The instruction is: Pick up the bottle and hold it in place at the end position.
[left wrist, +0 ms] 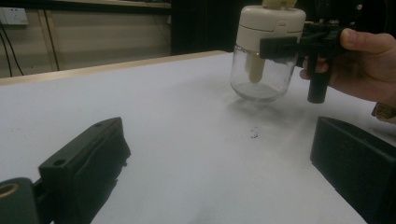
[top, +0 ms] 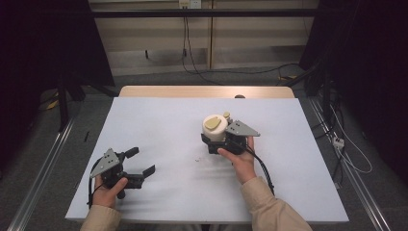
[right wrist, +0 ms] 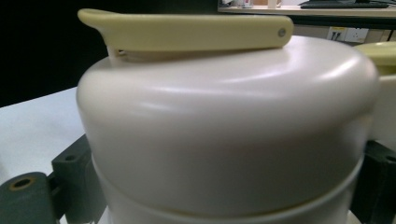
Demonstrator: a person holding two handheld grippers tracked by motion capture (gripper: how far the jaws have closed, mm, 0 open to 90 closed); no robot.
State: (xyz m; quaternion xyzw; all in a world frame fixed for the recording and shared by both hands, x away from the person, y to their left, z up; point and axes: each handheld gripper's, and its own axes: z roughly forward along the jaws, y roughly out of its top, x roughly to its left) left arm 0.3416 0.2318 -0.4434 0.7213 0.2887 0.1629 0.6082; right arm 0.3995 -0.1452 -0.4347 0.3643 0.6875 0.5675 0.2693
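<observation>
A glass jar (left wrist: 261, 74) with a cream lid (top: 214, 126) and a yellow flip tab (right wrist: 187, 30) stands on the white table (top: 163, 125), right of centre. My right gripper (top: 215, 141) is shut on the jar just under the lid, one black jaw on each side. In the left gripper view the jar looks clear and empty, with a cream stem hanging inside it. My left gripper (top: 141, 160) rests open at the front left of the table, nothing between its jaws, well apart from the jar.
A small dark speck (left wrist: 253, 133) lies on the table between the grippers. A wooden strip (top: 207, 91) runs along the table's far edge. Cables (top: 346, 144) trail on the floor at the right, and metal rails (top: 43, 159) flank both sides.
</observation>
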